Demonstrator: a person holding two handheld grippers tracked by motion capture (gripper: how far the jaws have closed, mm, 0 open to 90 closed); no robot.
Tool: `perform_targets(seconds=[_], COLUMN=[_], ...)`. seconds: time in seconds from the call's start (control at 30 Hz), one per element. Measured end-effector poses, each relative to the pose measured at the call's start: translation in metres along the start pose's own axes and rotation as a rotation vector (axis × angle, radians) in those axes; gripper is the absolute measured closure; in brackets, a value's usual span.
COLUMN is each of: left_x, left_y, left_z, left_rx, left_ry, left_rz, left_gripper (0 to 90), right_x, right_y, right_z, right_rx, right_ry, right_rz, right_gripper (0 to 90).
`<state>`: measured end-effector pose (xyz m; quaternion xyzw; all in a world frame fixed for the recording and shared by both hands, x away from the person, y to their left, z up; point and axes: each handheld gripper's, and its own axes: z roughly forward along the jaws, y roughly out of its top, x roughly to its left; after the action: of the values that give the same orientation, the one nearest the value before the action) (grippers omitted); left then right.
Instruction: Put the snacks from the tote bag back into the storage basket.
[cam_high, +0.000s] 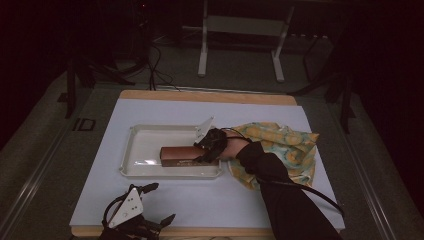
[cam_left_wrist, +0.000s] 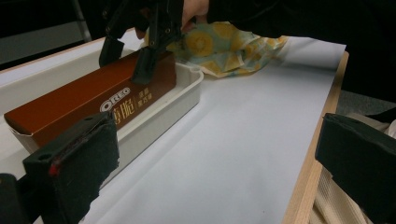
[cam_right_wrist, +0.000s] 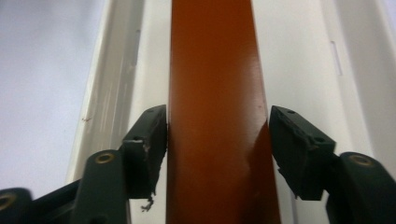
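Note:
A brown Oreo box (cam_high: 180, 155) lies lengthwise in a white tray (cam_high: 131, 150) on the table. My right gripper (cam_high: 207, 150) straddles the box's right end, held by a black-sleeved arm. In the right gripper view the box (cam_right_wrist: 215, 56) runs between the two pads; the left pad sits against its side and the right pad stands a sliver off, so my right gripper (cam_right_wrist: 218, 135) is open. The left gripper view shows the same box (cam_left_wrist: 93, 102), the tray's wall (cam_left_wrist: 187, 88) and the right gripper (cam_left_wrist: 135, 56) above it. My left gripper (cam_high: 162, 202) rests at the table's front left, open and holding nothing (cam_left_wrist: 215, 154).
A yellow patterned cloth (cam_high: 285, 145) lies crumpled right of the tray, under the right forearm. A white sheet (cam_high: 200, 200) covers the wooden tabletop, whose edge (cam_left_wrist: 308, 177) runs close to my left gripper. A white metal stand (cam_high: 240, 30) is on the floor behind the table.

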<state>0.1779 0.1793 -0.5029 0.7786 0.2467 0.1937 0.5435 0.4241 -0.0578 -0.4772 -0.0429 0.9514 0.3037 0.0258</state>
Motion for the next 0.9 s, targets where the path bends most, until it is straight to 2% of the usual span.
perform_targets(seconds=[0.37,0.6,0.67,0.9], left_x=[0.000,0.000,0.000,0.000], left_y=[0.000,0.000,0.001,0.001], left_z=[0.000,0.000,0.000,0.000], left_rx=[-0.001,0.001,0.001,0.005], left_ry=[0.001,0.003,0.004,0.005], left_rz=[0.001,0.002,0.003,0.005], left_gripper=[0.0,0.0,0.0,0.0], right_x=[-0.002,0.001,0.002,0.005], right_y=[0.007,0.010,0.011,0.011], right_z=[-0.026,-0.044,-0.057,-0.084], right_rx=[-0.045,-0.052,-0.064,-0.100], right_ry=[-0.014,-0.032,-0.050,-0.098], right_rz=[0.019,0.049,0.070,0.110], right_gripper=[34.7,31.9,28.4,19.5])
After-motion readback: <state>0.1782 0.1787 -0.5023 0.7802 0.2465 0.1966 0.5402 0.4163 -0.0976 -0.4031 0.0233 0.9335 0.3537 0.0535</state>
